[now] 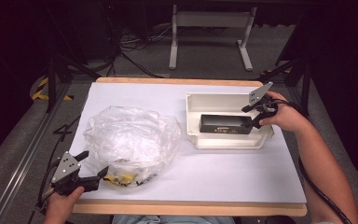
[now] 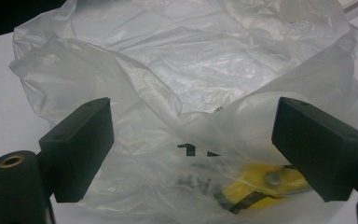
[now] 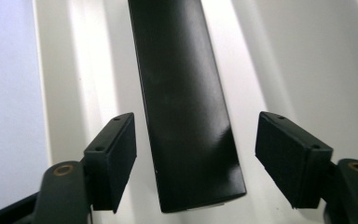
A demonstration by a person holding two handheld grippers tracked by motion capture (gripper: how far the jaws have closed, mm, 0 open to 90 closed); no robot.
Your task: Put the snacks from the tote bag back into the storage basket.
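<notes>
Black jaws gape astride box (image 3: 186,107), seemingly untouched.

Brightly lit table (image 1: 223,172), dark surroundings, soft close-up views.

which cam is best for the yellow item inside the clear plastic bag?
Left gripper view: the yellow item sits close, between the open jaws, blurred behind the clear plastic bag. High view shows a small yellow patch at the bag's near edge.

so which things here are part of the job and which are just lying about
In play:
- black box in the white tray, right gripper open around its end
- clear plastic bag, left gripper open at its edge

Lying about:
- table frame and floor cables behind
</notes>
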